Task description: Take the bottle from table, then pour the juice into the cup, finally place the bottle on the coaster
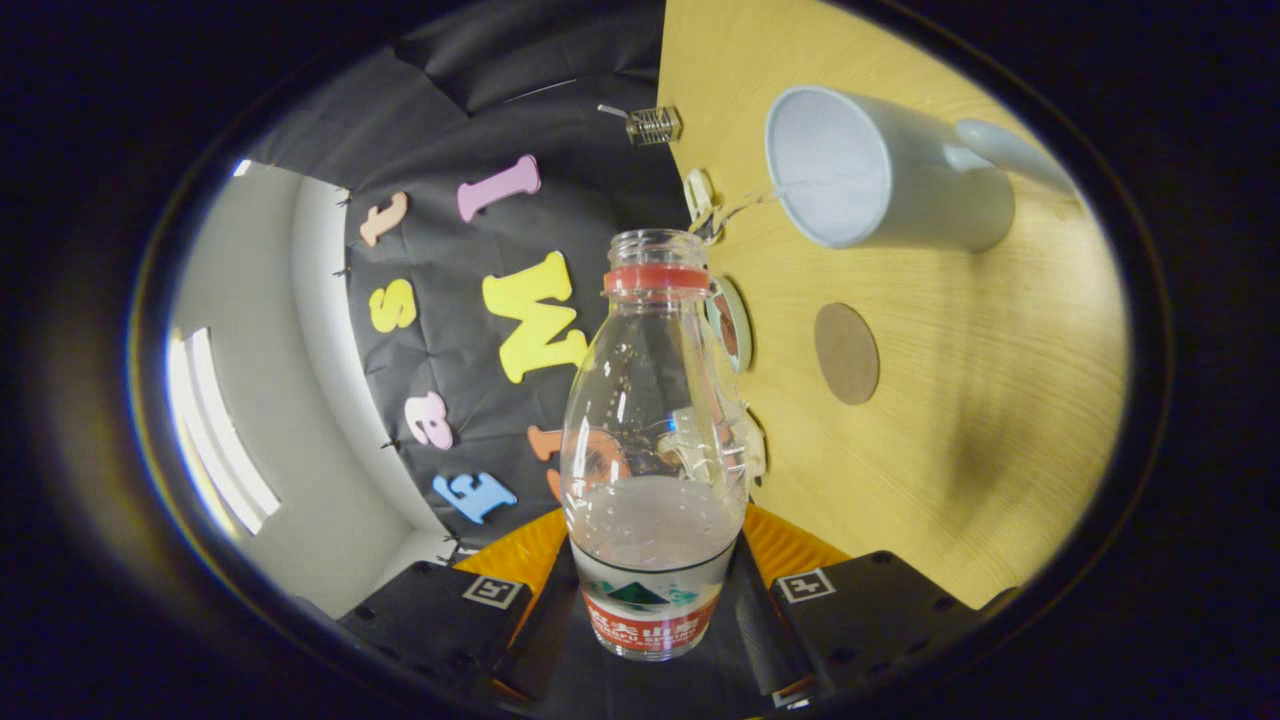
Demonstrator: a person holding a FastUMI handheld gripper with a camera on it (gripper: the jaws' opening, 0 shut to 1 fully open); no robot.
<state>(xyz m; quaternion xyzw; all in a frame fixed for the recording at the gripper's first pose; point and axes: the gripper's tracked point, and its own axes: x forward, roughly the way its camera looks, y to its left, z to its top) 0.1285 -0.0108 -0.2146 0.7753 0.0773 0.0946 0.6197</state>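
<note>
Bottle (655, 450) sits nearest, clamped low between the two fingers of the tongs (652, 600), both pressing its labelled base; jaws closed to about the bottle's width. Cap off, neck open, red ring below the mouth. Liquid pooled toward the base end, roughly a third of the body filled.

Whole view rolled: table (1000, 420) stands as a wall on one side, so the tongs are tipped hard over. Likely reason: pouring. A thin stream (745, 205) leaves the mouth and arcs to the cup (880, 180), entering at its rim. Cup is beyond the fingers and off to the table side, upright on the wood, handle turned away from the bottle.

Coaster (846, 353), a round brown disc, lies flat on the table between bottle and cup, nearer than the cup, apart from both, nothing on it.

Judgement: pour under way, placing not yet done. Stream meets the near rim, so little margin; a slight drift could spill. Bare wood around the coaster gives open room for setting down. Small clips (655, 125) mark the table's far edge.
</note>
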